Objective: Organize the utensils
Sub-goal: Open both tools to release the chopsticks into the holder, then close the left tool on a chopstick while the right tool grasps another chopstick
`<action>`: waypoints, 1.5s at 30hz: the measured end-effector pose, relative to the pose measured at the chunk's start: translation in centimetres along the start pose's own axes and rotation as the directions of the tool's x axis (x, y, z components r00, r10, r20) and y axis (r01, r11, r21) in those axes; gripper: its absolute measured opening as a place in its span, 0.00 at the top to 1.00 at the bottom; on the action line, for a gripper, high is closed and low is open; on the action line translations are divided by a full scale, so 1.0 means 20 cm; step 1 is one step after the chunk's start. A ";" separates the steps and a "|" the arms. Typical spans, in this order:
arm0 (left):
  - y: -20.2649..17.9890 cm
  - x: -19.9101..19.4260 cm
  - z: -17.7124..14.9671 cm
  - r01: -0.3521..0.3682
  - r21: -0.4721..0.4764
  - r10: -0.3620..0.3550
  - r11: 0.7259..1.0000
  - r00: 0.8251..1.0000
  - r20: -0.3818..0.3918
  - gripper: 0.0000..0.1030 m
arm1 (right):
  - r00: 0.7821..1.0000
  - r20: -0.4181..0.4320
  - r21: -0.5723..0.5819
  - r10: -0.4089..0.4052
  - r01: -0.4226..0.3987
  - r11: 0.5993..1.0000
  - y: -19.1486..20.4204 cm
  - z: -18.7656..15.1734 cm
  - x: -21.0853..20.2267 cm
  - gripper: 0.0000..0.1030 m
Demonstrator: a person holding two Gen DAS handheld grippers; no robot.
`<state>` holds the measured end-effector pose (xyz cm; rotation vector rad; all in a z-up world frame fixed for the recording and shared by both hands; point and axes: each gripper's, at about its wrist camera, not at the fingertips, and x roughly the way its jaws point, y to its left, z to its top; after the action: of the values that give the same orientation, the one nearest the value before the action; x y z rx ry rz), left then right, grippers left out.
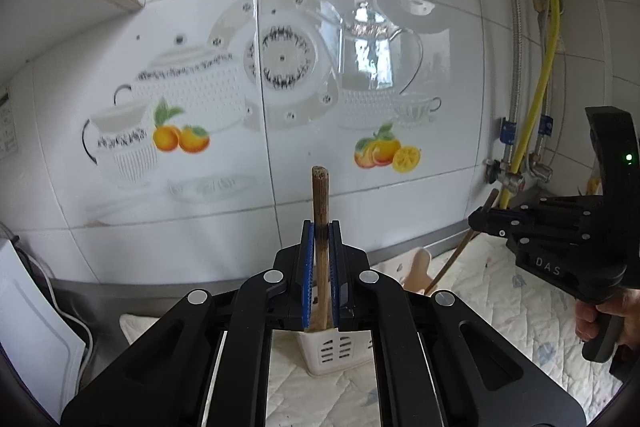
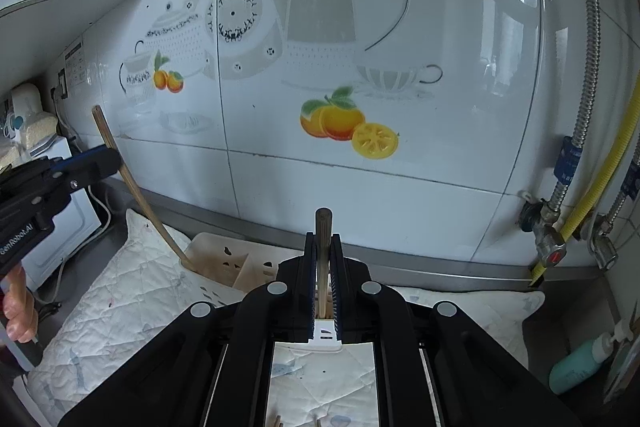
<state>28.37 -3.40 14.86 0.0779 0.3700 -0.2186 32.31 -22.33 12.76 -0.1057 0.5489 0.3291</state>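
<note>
"DAS" lettering on right tool point(image 1: 480, 217); both it and left tool point(image 1: 320, 247) clamped on wooden chopsticks point(image 1: 320, 211).

light: bright, soft daylight
glare: window reflections on glossy wall tiles point(image 1: 372, 39), upper right
shadows: faint
focus: sharp centre, soft rim
distortion: strong fisheye bowing, dark vignette corners

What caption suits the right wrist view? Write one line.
Right gripper clamps a chopstick above the white utensil holder; left gripper holds another.
</note>
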 end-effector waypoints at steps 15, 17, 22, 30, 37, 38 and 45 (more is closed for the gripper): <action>0.00 -0.22 -0.02 0.014 -0.018 -0.014 1.000 0.999 0.041 0.86 | 0.997 0.080 0.012 -0.005 0.004 1.000 -0.01 -0.07 -0.32 0.70; 0.00 -0.29 -0.06 0.020 -0.023 -0.019 1.000 0.999 0.046 0.81 | 0.997 0.080 0.017 -0.002 0.000 1.000 0.00 -0.14 -0.40 0.69; 0.01 -0.45 -0.25 0.044 -0.066 -0.043 0.997 0.999 0.021 0.80 | 0.999 0.041 0.024 -0.011 0.010 1.000 0.03 -0.42 -0.55 0.69; -0.06 -0.61 -0.70 0.104 -0.083 -0.111 0.991 0.990 -0.090 0.79 | 0.998 -0.067 0.096 -0.019 0.025 0.995 0.03 -1.00 -0.64 0.69; -0.13 -0.64 -1.02 0.143 -0.123 -0.165 0.982 0.968 -0.191 0.65 | 0.983 -0.171 0.126 -0.073 0.095 0.987 0.01 -1.43 -0.64 0.69; -0.15 -0.64 -1.07 0.144 -0.116 -0.165 0.983 0.964 -0.206 0.65 | 0.980 -0.182 0.135 -0.079 0.104 0.985 0.00 -1.47 -0.63 0.69; -0.25 -0.62 -1.29 0.185 -0.095 -0.205 0.978 0.932 -0.300 0.65 | 0.969 -0.229 0.162 -0.092 0.131 0.978 -0.05 -1.60 -0.58 0.73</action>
<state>6.86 -2.73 -4.74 0.0097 0.6981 -0.3930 7.45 -32.47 -8.26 -0.0014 0.7865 0.1581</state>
